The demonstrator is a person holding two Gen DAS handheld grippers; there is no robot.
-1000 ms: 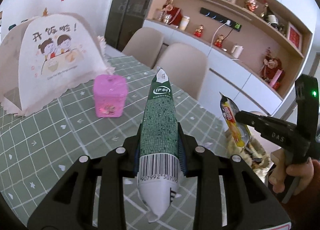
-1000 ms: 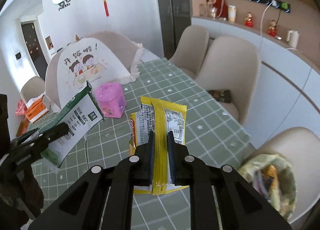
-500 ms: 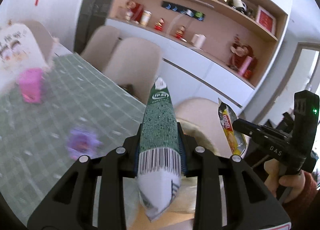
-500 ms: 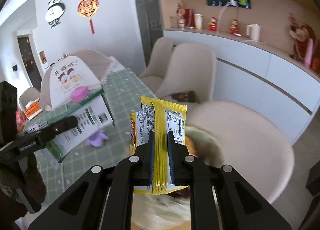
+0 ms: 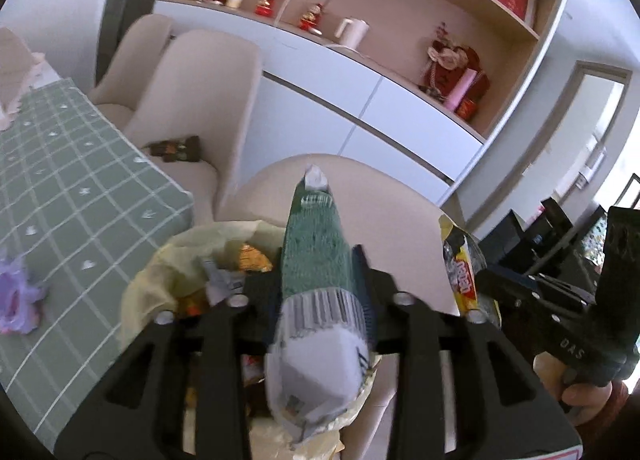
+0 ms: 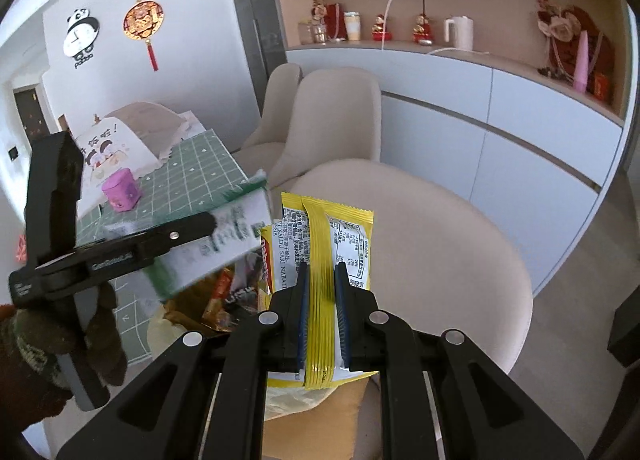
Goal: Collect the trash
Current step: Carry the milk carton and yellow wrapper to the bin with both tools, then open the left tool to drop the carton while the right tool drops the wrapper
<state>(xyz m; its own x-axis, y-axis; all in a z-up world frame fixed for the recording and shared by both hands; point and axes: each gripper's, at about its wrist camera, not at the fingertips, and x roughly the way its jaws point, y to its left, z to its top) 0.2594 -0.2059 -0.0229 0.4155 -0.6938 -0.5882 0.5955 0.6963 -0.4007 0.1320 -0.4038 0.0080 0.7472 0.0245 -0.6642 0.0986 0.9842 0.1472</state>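
A: Left gripper (image 5: 320,300)? 
B: We've got it clamped on the green carton (image 5: 316,252), nose pointing to 12 o'clock, right above the yellow trash bag (image 5: 160,280) on the beige chair (image 5: 400,212).

A: Right gripper (image 6: 320,292)?
B: We have it closed tight on the yellow wrapper (image 6: 320,236), upright. Bag (image 6: 288,400) sits under it; table (image 6: 192,172) at 10 o'clock with a pink box (image 6: 120,190).

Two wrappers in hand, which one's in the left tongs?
The green-and-white wrapper, barcode showing, is in the left tongs; the yellow wrapper is in the right tongs.
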